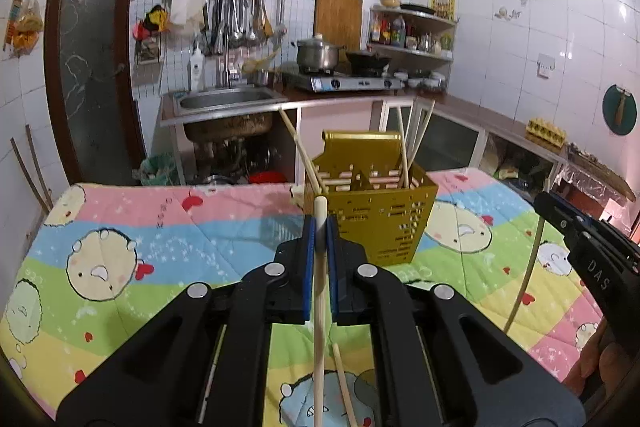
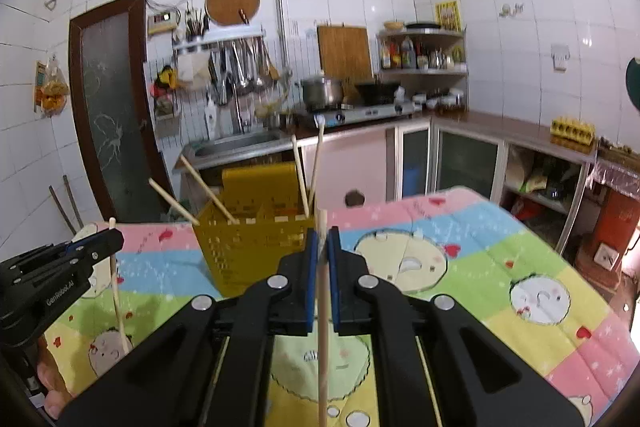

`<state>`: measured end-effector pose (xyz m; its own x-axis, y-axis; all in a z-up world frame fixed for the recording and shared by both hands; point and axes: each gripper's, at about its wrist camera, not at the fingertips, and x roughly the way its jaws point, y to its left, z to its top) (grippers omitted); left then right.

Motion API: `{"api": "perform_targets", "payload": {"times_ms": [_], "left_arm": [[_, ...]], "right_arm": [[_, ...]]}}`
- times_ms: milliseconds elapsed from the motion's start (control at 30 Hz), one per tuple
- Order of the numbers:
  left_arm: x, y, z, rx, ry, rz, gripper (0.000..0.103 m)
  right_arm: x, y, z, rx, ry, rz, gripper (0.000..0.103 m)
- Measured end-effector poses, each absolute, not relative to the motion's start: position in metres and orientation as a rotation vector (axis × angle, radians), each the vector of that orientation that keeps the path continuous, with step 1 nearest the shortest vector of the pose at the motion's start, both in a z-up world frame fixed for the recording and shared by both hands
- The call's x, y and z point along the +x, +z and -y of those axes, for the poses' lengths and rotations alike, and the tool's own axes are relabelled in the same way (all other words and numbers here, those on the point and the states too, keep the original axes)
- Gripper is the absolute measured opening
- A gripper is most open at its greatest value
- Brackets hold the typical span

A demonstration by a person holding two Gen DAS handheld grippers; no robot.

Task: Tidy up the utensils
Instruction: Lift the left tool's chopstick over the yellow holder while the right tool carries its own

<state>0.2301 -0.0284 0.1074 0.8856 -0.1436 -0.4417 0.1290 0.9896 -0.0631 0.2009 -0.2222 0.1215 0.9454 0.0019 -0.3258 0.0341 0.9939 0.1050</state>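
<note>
Left wrist view: the left gripper [image 1: 320, 227] is clamped on a pale wooden chopstick [image 1: 319, 291], held near its upper end so the long shaft hangs toward the pastel cartoon-print quilt [image 1: 160, 227]; this upright grip suits a straight drop into the yellow perforated plastic utensil holder [image 1: 376, 211] standing just beyond; a loose wooden chopstick [image 1: 344, 383] lies on the quilt below, not yet collected. Right wrist view: the right gripper [image 2: 323, 239] is likewise closed on a second pale wooden chopstick [image 2: 322, 327], near vertical beside the holder's right side; four chopsticks already lean in the holder's compartments, two at each end. Judgement: both held sticks are staged for insertion; sorting is partly done.
</note>
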Motion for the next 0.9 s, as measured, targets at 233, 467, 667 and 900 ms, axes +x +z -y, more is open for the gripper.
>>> {"api": "perform_targets", "payload": {"times_ms": [233,467,667,900], "left_arm": [[0.223,0.119,0.03,0.0,-0.105,-0.378,0.005],[0.226,0.139,0.031,0.015,-0.101,-0.32,0.005],[0.238,0.175,0.035,0.01,-0.111,-0.238,0.005],[0.257,0.231,0.037,-0.044,-0.142,-0.06,0.005]], "right_arm": [[0.204,0.132,0.221,0.102,-0.013,-0.282,0.006],[0.216,0.141,0.22,0.095,-0.006,-0.25,0.006],[0.234,0.166,0.224,0.099,-0.002,-0.196,0.006],[0.26,0.216,0.226,0.11,-0.005,-0.058,0.006]]}}
